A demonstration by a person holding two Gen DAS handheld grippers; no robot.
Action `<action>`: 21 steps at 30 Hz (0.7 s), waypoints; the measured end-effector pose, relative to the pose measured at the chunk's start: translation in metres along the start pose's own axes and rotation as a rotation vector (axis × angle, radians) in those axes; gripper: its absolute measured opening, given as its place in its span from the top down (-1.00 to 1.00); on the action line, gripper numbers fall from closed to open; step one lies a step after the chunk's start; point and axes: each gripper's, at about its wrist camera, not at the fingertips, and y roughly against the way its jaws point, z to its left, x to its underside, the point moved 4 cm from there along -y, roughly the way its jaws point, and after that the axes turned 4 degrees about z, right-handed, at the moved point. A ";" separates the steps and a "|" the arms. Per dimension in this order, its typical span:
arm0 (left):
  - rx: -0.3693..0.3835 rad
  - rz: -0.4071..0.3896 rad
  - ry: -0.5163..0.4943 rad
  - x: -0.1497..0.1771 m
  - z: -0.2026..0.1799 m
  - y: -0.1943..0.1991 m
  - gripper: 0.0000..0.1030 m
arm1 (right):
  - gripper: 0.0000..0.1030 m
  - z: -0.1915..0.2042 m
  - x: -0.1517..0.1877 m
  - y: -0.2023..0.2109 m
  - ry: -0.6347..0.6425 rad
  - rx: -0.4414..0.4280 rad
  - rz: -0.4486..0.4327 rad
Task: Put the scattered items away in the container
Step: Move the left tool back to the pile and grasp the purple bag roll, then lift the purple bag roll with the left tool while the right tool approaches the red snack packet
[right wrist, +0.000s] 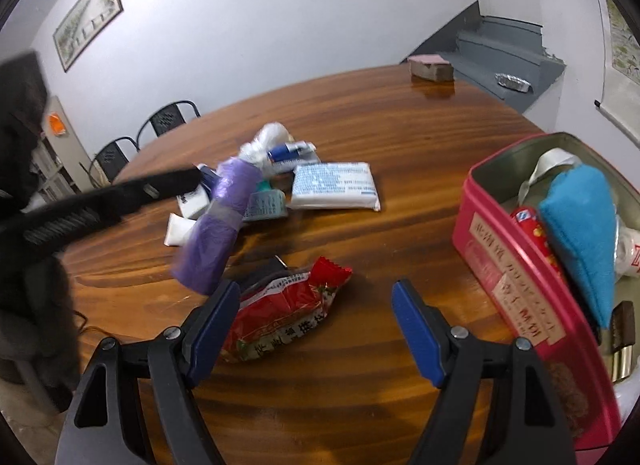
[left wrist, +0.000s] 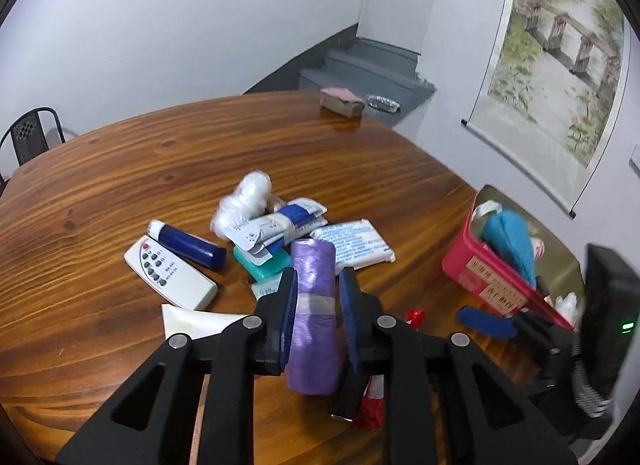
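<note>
left tool [left wrist: 318, 285] clamps purple roll [left wrist: 314, 317]; right tool [right wrist: 316, 305] spread beside red tin [right wrist: 532, 305].

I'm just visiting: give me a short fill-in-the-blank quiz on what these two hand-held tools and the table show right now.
1. The left tool grips a ____ roll of bags.
2. The right tool is ____ and holds nothing.
3. The blue cloth lies inside the ____ tin.
4. The snack packet under the right tool is mostly ____.

Missing words: purple; open; pink; red

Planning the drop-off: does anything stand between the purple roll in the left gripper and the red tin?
Nothing visible blocks it. The purple roll is lifted above the table; the red tin is open-topped, and only the low snack packet lies between.
</note>
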 end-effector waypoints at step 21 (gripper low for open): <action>0.000 0.120 0.059 0.017 0.004 -0.031 0.48 | -0.59 0.016 0.018 -0.022 0.043 0.099 0.137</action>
